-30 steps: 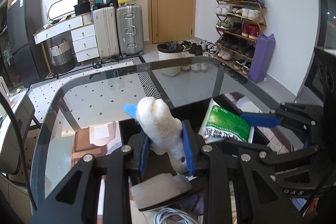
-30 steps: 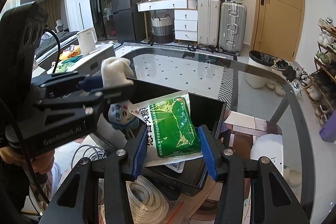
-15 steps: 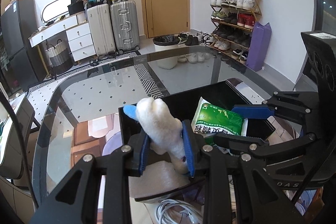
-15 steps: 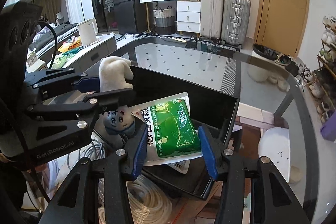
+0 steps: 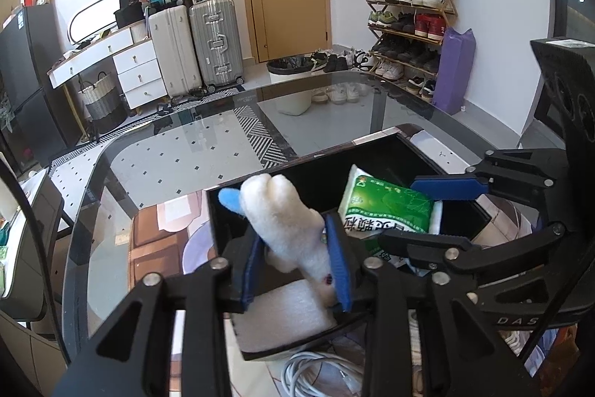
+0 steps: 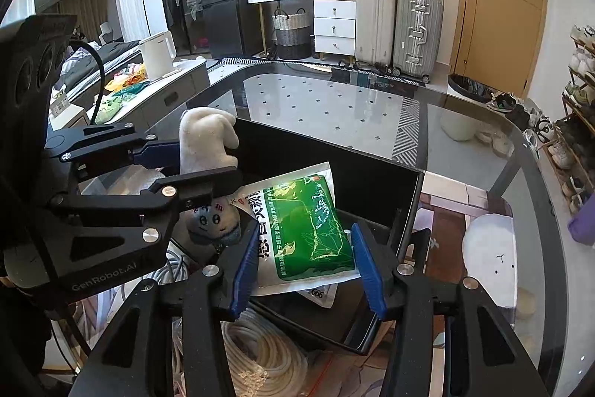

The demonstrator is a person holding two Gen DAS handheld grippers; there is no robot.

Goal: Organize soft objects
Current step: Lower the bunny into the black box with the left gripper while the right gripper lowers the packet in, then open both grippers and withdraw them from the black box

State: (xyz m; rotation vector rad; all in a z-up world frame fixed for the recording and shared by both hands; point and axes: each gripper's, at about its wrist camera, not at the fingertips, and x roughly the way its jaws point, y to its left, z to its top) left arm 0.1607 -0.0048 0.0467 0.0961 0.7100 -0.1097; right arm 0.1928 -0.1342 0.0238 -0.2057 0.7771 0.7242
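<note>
Left tool (image 5: 297, 266) clamps the white fluffy plush toy (image 5: 286, 218), head down, feet up, long axis upright over the near-left of the black rectangular bin (image 5: 297, 166). Right tool (image 6: 305, 263) grips the green-and-white soft packet (image 6: 308, 226), lengthwise away over the bin. Beyond its far edge, glass counter (image 6: 334, 99) lies open

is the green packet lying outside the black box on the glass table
No, the green packet sits over the black box, between the right hand-held gripper's fingers.
</note>
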